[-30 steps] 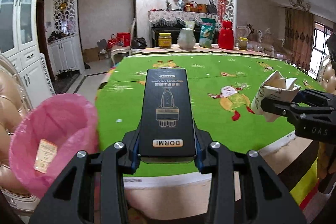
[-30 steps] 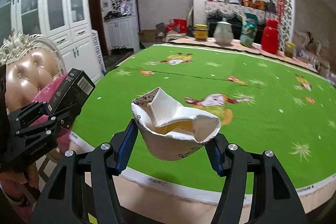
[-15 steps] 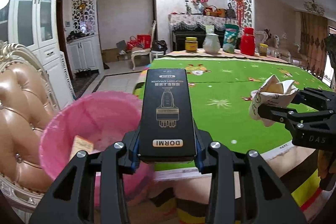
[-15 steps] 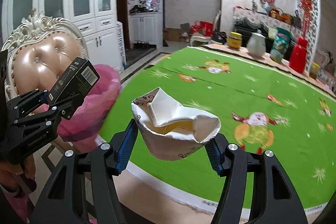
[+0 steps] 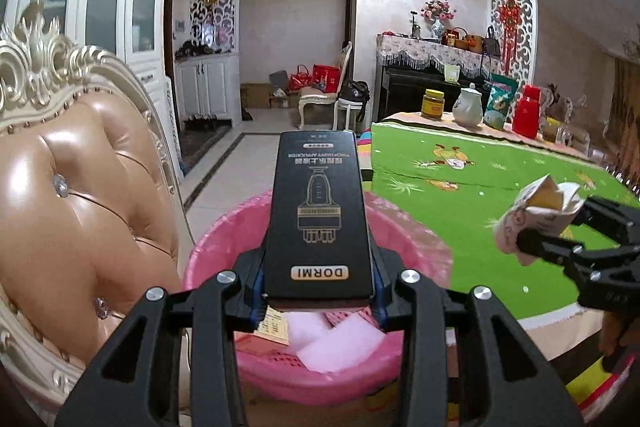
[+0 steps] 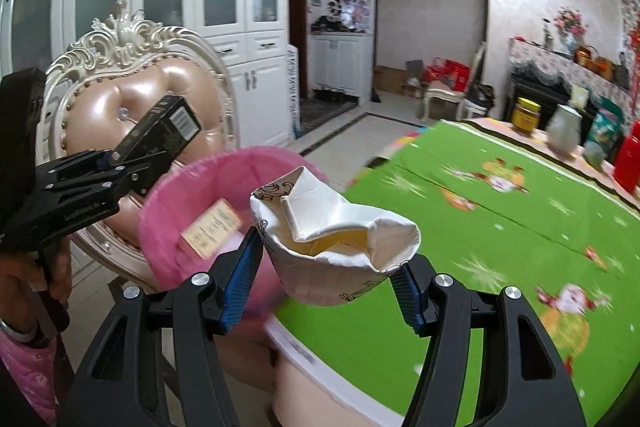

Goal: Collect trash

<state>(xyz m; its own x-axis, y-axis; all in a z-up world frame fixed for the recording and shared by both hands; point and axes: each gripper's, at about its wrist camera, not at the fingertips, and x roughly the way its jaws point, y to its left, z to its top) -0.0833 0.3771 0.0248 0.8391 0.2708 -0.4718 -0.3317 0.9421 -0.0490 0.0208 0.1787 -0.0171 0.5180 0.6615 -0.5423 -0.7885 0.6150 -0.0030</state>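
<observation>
A black box (image 5: 318,215) marked DORMI is clamped between the fingers of the left gripper (image 5: 318,301). The box is held lengthwise, pointing to 12 o'clock in the left wrist view, and it is seen directly above the open mouth of a pink bin (image 5: 404,239). Inside the bin, at 6 o'clock below the box, a yellowish label (image 5: 274,325) and a pale pink sheet (image 5: 340,341) are seen. At 9 o'clock of the bin a tan padded chair (image 5: 80,207) with a carved cream frame is standing, and it seems to touch the bin's side.

A crumpled white paper cup (image 6: 332,239) is gripped by the right gripper (image 6: 326,267), with the blue pads (image 6: 240,267) pressed on both its sides. The cup is squashed and its mouth is turned upward. In the right wrist view the bin (image 6: 180,211) is found at 9 o'clock of the cup, near it, and the left gripper (image 6: 120,163) with the box (image 6: 160,131) is seen at 10 o'clock, over the far rim of the bin. In the left wrist view the cup (image 5: 536,215) is at 3 o'clock, over the edge of the table covered with a green cloth (image 5: 480,195). At the far end of the table, at 1 o'clock, a jar (image 5: 433,104), a white jug (image 5: 468,107) and a red flask (image 5: 527,111) are placed in a row.
</observation>
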